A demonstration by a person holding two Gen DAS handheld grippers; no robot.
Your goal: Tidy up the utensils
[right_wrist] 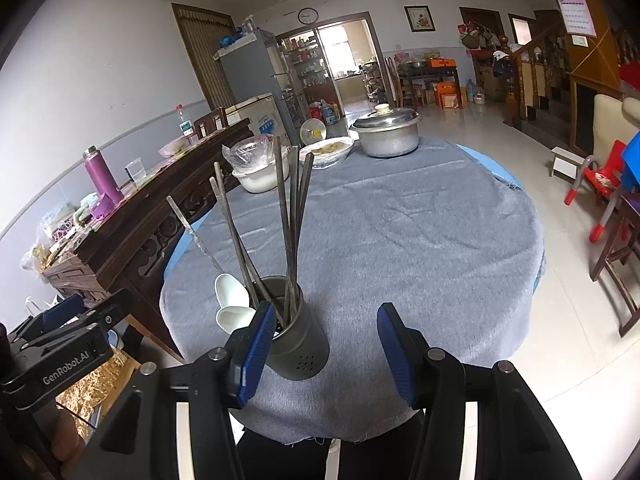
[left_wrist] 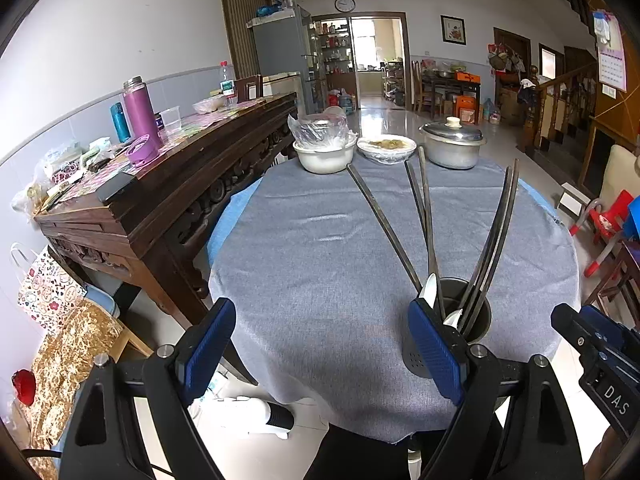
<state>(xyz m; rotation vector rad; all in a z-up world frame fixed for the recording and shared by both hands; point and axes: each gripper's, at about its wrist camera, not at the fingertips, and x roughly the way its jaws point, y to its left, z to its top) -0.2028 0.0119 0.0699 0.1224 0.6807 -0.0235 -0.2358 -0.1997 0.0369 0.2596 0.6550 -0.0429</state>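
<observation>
A holder (right_wrist: 298, 340) stands near the table's (right_wrist: 420, 240) near edge, chopsticks (right_wrist: 288, 216) and spoons (right_wrist: 230, 300) upright in it. Along the far edge sit a bowl (right_wrist: 260, 176), a plate (right_wrist: 330, 152) and a pot (right_wrist: 388, 132), left to right.

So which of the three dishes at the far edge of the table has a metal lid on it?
The metal pot, rightmost of the three, with a white knob on its lid. The white bowl holds a plastic bag, and the middle plate is open.

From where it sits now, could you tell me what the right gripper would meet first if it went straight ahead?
Probably bare tablecloth: the right gripper has open, empty jaws, and the utensil holder sits just beside its left finger, so it may brush that; depth is unclear.
</observation>
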